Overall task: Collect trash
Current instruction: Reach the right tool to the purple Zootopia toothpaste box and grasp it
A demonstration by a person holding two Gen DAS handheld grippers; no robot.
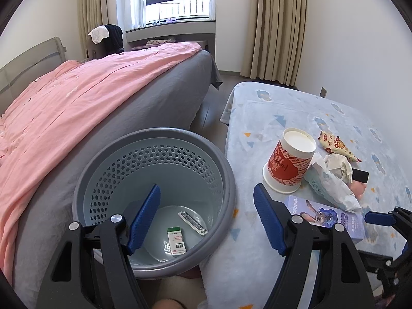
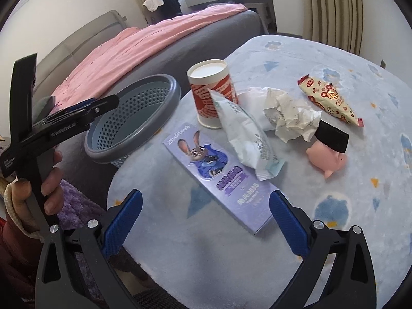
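Note:
A grey perforated trash basket (image 1: 154, 139) stands between the bed and the table; a small green-and-white box (image 1: 176, 242) and a foil strip (image 1: 193, 222) lie in it. My left gripper (image 1: 208, 219) is open and empty over its right rim. On the table lie a purple rabbit carton (image 2: 219, 177), a red-and-white paper cup (image 2: 213, 95), a pale wrapper (image 2: 247, 134), crumpled paper (image 2: 291, 118) and a cream snack packet (image 2: 329, 97). My right gripper (image 2: 206, 221) is open and empty, just before the carton's near end.
A pink pig toy (image 2: 327, 158) with a black block (image 2: 332, 135) on it lies right of the paper. The bed with a pink cover (image 1: 77, 103) is left of the basket. The table (image 2: 334, 231) has a pale blue patterned cloth.

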